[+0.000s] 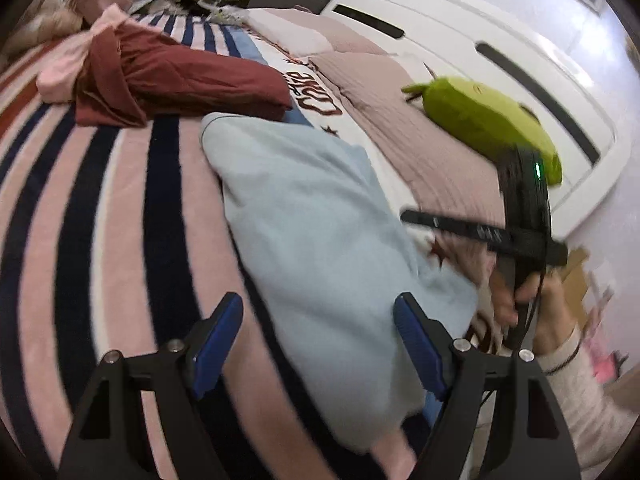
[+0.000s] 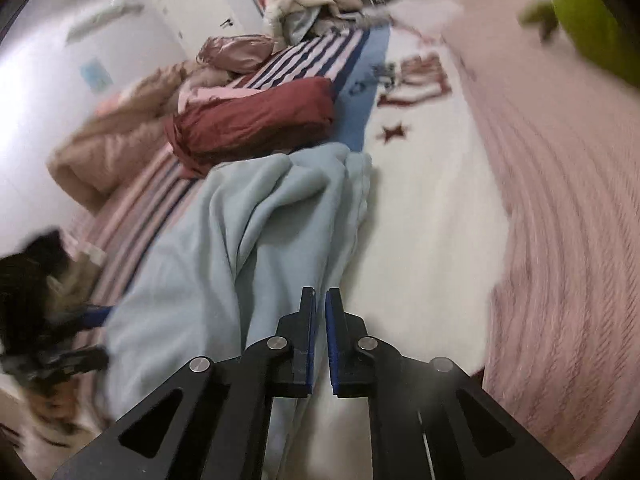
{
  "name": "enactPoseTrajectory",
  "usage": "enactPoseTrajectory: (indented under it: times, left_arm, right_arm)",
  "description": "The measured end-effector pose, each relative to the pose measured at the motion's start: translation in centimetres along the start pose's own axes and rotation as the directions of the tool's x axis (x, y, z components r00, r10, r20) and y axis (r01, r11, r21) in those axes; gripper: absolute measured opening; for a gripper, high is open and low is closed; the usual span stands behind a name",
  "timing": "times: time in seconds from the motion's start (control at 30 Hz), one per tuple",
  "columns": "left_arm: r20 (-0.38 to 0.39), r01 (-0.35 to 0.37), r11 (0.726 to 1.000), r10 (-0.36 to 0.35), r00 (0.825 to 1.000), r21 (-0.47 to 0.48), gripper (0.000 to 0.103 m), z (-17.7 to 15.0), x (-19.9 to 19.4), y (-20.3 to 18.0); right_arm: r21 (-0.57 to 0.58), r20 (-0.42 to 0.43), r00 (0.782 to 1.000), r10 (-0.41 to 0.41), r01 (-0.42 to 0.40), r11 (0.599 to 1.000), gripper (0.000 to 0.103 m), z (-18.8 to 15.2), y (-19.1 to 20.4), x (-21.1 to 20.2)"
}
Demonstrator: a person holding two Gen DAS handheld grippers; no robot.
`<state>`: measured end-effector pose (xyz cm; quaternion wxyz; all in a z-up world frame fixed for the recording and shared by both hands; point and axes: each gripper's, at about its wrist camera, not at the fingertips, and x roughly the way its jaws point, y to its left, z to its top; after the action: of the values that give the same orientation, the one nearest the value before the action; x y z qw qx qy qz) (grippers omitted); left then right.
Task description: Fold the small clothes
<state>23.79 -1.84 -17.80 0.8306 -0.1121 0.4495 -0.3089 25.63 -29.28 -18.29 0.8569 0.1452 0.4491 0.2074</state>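
Observation:
A light blue fleece garment (image 1: 316,216) lies on the striped bed cover (image 1: 100,216), partly folded lengthwise. My left gripper (image 1: 318,312) is open, its blue pads straddling the garment's near end. In the right wrist view the same garment (image 2: 256,220) is bunched in folds. My right gripper (image 2: 320,296) is shut on a raised edge of it, just above the bed. The right gripper also shows in the left wrist view (image 1: 520,232), held in a hand at the garment's right side.
A folded dark red garment (image 1: 180,80) and pink clothes (image 1: 64,76) lie behind the blue one. A green plush toy (image 1: 488,124) rests on the pink knitted blanket (image 2: 560,200). A white headboard (image 1: 480,48) stands beyond. More laundry (image 2: 312,4) is piled at the back.

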Motion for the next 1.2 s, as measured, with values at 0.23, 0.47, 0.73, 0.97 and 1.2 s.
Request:
enactPoseTrajectory:
  times: [0.23,0.47,0.73,0.97,1.2]
  left_arm:
    - [-0.043,0.011,0.989,-0.017,0.999,-0.145,0.058,3.3,4.2,3.4]
    - [-0.022,-0.041,0.996,0.040,0.999,-0.075,0.021,4.0,4.6,1.2]
    - [0.117,-0.094,0.992,0.085,0.989,0.079,0.020,6.3,-3.9,-4.1]
    - [0.258,-0.208,0.971,0.171,0.951,0.121,0.020,7.2,-15.5,-5.2]
    - [0.357,-0.336,0.940,0.296,0.886,0.054,0.020,6.3,-27.0,-2.8]
  right_arm:
    - [0.076,-0.101,0.959,0.264,-0.257,0.963,0.086,0.2,-0.6,2.3]
    - [0.076,-0.129,0.956,0.265,-0.257,0.963,0.010,-0.1,1.3,5.2]
    - [-0.087,0.001,0.956,0.292,-0.291,0.953,0.009,1.4,8.1,-0.8]
    - [-0.223,0.081,0.934,0.349,-0.324,0.919,0.009,3.0,15.9,-5.4]
    - [-0.348,0.054,0.895,0.443,-0.399,0.848,0.009,4.5,26.9,-6.1]
